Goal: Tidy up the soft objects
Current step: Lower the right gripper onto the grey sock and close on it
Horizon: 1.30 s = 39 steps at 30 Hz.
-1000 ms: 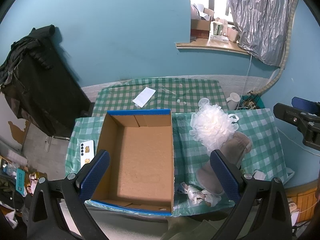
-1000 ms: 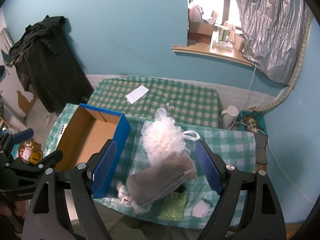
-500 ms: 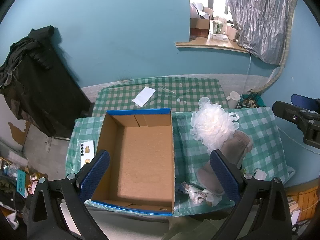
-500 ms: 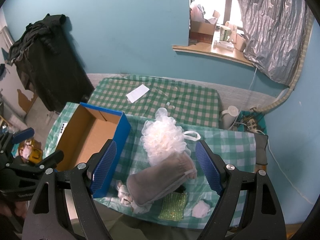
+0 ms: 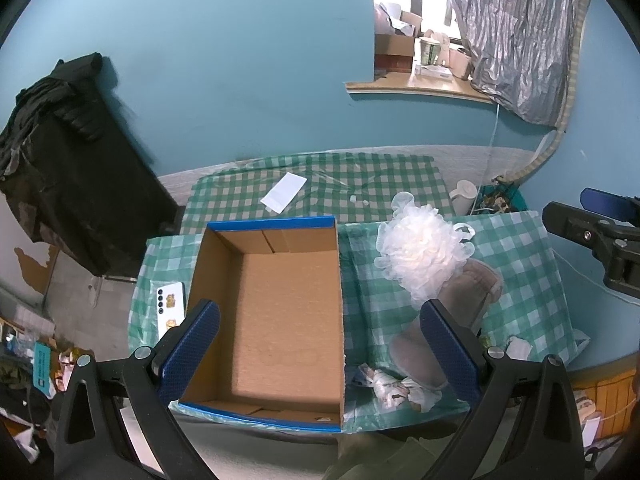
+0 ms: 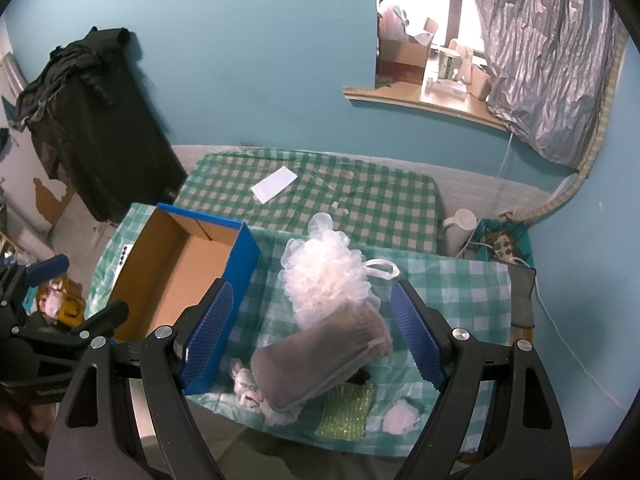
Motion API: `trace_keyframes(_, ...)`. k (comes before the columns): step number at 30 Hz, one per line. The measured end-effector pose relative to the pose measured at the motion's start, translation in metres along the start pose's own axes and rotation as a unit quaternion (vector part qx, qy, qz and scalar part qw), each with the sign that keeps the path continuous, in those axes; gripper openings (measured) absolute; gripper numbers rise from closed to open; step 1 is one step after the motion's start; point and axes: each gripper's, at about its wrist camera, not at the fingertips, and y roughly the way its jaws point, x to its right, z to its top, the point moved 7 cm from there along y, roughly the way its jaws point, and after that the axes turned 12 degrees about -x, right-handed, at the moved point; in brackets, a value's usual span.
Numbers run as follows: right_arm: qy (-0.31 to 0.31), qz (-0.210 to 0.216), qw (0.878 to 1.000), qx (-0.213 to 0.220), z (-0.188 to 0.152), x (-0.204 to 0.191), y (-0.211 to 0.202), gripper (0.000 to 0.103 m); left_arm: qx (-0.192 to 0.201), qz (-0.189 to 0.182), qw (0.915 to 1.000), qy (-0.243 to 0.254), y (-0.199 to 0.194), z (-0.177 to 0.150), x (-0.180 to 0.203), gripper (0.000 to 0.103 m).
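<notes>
- Blue bumpy pads sit on the insides of both tools. The right gripper (image 6: 312, 330) is wide open and holds nothing. It hangs high above the soft things.
- The left gripper (image 5: 320, 350) is wide open too, with nothing in it. It hangs over the cardboard box (image 5: 276, 308), which looks bare inside.
- Right under the right gripper lies a white puffy bath sponge (image 6: 326, 276), all frilly net, with a little loop on one side. It leans on a grey soft pouch (image 6: 320, 358) with a gathered top.
- Beside the pouch, near the table's front edge, are a crumpled patterned cloth (image 6: 248, 390), a green knobbly scrubber (image 6: 345, 410) and a small white wad (image 6: 400, 418).
- All these rest on a green checked tablecloth (image 6: 460, 292), just to the right of the box, which is brown inside and blue outside.
- A phone (image 5: 170, 314) lies on the other side of the box.
- I think the next move is to go down and pinch one soft thing.
- The puffy sponge could squash and slip out, because net is springy and light.
- The sponge and pouch touch, so grabbing one might drag the other.
- The small things sit close to the edge, so a bump could knock them to the floor.
</notes>
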Motion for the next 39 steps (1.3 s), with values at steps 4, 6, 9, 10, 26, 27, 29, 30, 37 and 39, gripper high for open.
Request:
trace_keyframes(4,0.005,0.002,1.0,-0.004,-0.009,0.009,0.004,0.083,-0.006,-0.004,1.0,0.003,0.004,0.001,0.004,0.101)
trace_keyframes(6,0.01,0.003,1.0,-0.007,-0.008,0.017,0.003,0.083,-0.007,-0.001,0.9999,0.008,0.007,0.001,0.008,0.101)
trace_keyframes(9,0.024,0.002,1.0,-0.013,-0.012,0.031,0.003,0.083,-0.014,-0.001,0.9997,0.018,0.014,0.0,0.014,0.101)
trace_keyframes(10,0.03,0.001,0.999,-0.015,-0.013,0.037,0.004,0.083,-0.015,-0.004,0.9996,0.022,0.017,0.0,0.017,0.101)
trace_keyframes(26,0.104,-0.03,0.993,-0.055,-0.04,0.114,0.019,0.083,-0.046,-0.028,0.9945,0.089,0.059,0.002,0.069,0.101)
trace_keyframes(27,0.107,-0.031,0.992,-0.057,-0.042,0.116,0.02,0.083,-0.049,-0.029,0.994,0.093,0.062,0.002,0.072,0.101)
trace_keyframes(29,0.112,-0.033,0.991,-0.063,-0.048,0.123,0.024,0.083,-0.053,-0.034,0.9928,0.102,0.066,0.001,0.078,0.101)
trace_keyframes(30,0.114,-0.033,0.991,-0.064,-0.05,0.126,0.027,0.083,-0.054,-0.035,0.9923,0.106,0.069,0.0,0.081,0.101)
trace_keyframes(37,0.138,-0.023,0.987,-0.083,-0.071,0.143,0.048,0.083,-0.063,-0.038,0.9867,0.144,0.089,-0.004,0.1,0.101)
trace_keyframes(39,0.142,-0.02,0.986,-0.088,-0.079,0.146,0.056,0.083,-0.07,-0.041,0.9844,0.156,0.099,-0.006,0.106,0.101)
